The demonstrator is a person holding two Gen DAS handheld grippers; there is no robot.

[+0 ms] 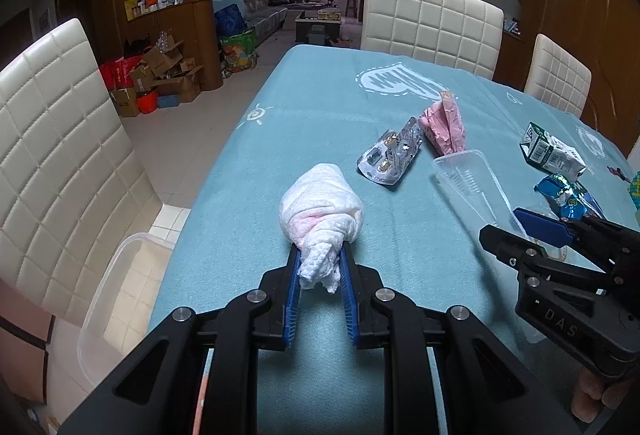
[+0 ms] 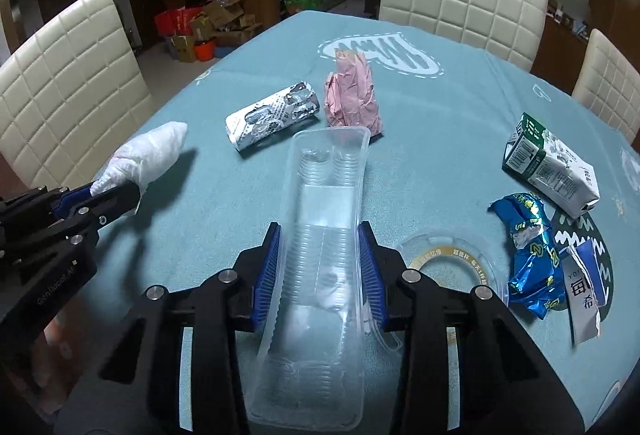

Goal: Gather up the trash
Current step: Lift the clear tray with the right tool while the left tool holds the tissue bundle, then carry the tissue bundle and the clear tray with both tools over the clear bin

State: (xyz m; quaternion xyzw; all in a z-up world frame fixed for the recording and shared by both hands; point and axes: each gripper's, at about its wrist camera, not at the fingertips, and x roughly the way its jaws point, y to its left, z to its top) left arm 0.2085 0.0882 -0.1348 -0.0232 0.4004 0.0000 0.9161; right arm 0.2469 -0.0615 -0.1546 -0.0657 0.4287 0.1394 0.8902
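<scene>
My left gripper (image 1: pixel 320 259) is shut on a crumpled white tissue wad (image 1: pixel 320 211) with a pink tint, held just above the teal tablecloth; the wad also shows in the right wrist view (image 2: pixel 152 151). My right gripper (image 2: pixel 320 239) is shut on a long clear plastic tray (image 2: pixel 324 203), its fingers pressing the tray's two long sides; the tray also shows in the left wrist view (image 1: pixel 468 179). On the table lie a silver blister pack (image 2: pixel 272 115), crumpled pink paper (image 2: pixel 352 95), a green-and-white carton (image 2: pixel 552 163), a blue foil wrapper (image 2: pixel 528 255) and a clear round lid (image 2: pixel 444 259).
The table (image 1: pixel 320 107) carries a teal cloth. White padded chairs stand at the left (image 1: pixel 60 155) and the far side (image 1: pixel 432 19). A clear plastic bin (image 1: pixel 116 299) sits on the floor by the table's left edge. Cardboard boxes (image 1: pixel 164 71) are piled by the wall.
</scene>
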